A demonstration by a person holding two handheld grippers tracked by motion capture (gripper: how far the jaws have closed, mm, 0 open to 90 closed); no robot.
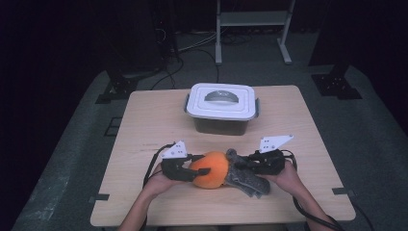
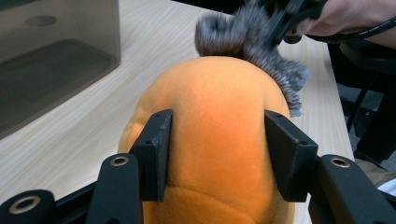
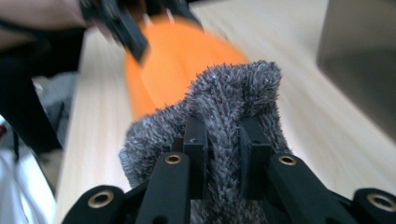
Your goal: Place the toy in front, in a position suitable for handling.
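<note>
Claws [image 2: 215, 154] on orange-and-grey plush toy [image 2: 210, 126]

High view looks forward and down over the whole bench [image 1: 144, 120]. Both tongs cameras sit close, facing each other; all share the orange plush [image 1: 211, 169].

We list: wooden table [image 1: 144, 120]; on it, lidded plastic box [image 1: 222, 108], orange plush toy [image 1: 211, 169], grey fuzzy cloth [image 1: 248, 180].

Left gripper [image 1: 197, 172] and right gripper [image 1: 244, 163]: black bodies, flat rectangular jaws (brass-ringed screw holes at the knuckles), pale three-cornered top plates, trailing black cables; forearms unsleeved.
</note>
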